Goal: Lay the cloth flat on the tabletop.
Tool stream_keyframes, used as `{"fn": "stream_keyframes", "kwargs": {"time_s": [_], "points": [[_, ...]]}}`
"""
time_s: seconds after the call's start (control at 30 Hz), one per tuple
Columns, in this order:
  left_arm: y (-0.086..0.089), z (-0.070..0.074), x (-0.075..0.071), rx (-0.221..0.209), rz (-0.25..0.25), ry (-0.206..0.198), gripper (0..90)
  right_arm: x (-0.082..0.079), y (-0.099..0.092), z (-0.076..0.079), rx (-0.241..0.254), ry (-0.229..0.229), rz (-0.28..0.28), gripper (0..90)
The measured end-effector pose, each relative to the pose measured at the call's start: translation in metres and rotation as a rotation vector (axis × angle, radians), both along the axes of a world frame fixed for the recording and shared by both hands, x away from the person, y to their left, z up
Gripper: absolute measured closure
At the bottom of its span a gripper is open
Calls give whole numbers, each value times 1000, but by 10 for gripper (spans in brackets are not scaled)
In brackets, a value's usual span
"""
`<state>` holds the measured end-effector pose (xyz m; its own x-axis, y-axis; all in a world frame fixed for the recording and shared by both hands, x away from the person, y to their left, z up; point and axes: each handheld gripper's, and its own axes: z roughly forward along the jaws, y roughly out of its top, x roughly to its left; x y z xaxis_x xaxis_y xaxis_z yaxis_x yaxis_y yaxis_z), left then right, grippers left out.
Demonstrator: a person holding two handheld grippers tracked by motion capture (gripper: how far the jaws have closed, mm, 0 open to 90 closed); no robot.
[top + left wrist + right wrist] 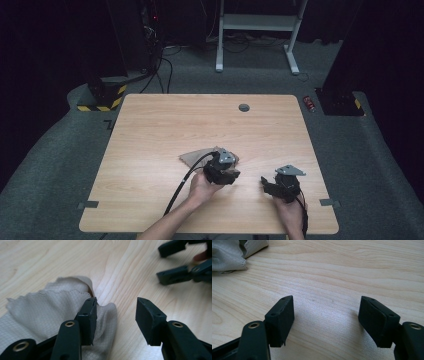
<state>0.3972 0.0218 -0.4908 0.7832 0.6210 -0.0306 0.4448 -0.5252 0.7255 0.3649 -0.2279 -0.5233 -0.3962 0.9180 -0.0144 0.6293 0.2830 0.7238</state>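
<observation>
A beige cloth (202, 156) lies crumpled on the wooden table (150, 130), slightly nearer the person than the middle. The left gripper (116, 312) hangs low over the cloth's edge; its jaws stand apart with one jaw above the fabric and the other above bare wood, pressing nothing. The left hand (200, 189) reaches in from below. The right gripper (325, 315) rests well to the right of the cloth, jaws wide over bare wood. The cloth shows a fine grid weave and a stitched hem.
</observation>
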Motion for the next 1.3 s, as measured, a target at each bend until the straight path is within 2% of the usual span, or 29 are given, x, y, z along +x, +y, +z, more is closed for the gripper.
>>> {"fn": "stream_keyframes", "kwargs": {"time_s": [0.1, 0.2, 0.3, 0.37, 0.43, 0.6, 0.73, 0.87, 1.13, 1.3], "points": [[-5, -8, 1, 43, -11, 3, 582, 0, 0, 0, 0, 0, 0, 286], [-8, -12, 3, 94, -29, -2, 719, 0, 0, 0, 0, 0, 0, 286], [-7, -14, 5, 116, -34, -2, 866, 0, 0, 0, 0, 0, 0, 286], [-6, -13, 6, 112, -34, 4, 892, 0, 0, 0, 0, 0, 0, 286], [-4, -9, 6, 98, -39, -1, 896, 0, 0, 0, 0, 0, 0, 286], [8, 10, 5, -8, -39, -5, 899, 0, 0, 0, 0, 0, 0, 286], [26, 20, 10, -86, -2, 8, 899, 0, 0, 0, 0, 0, 0, 286], [48, 30, 14, -129, 47, 5, 900, 0, 0, 0, 1, 0, 0, 286], [82, 37, 19, -153, 126, 2, 899, 0, 0, 0, 1, 0, 0, 286], [100, 27, 19, -93, 163, 7, 898, 0, 0, 0, 1, 0, 0, 286]]}}
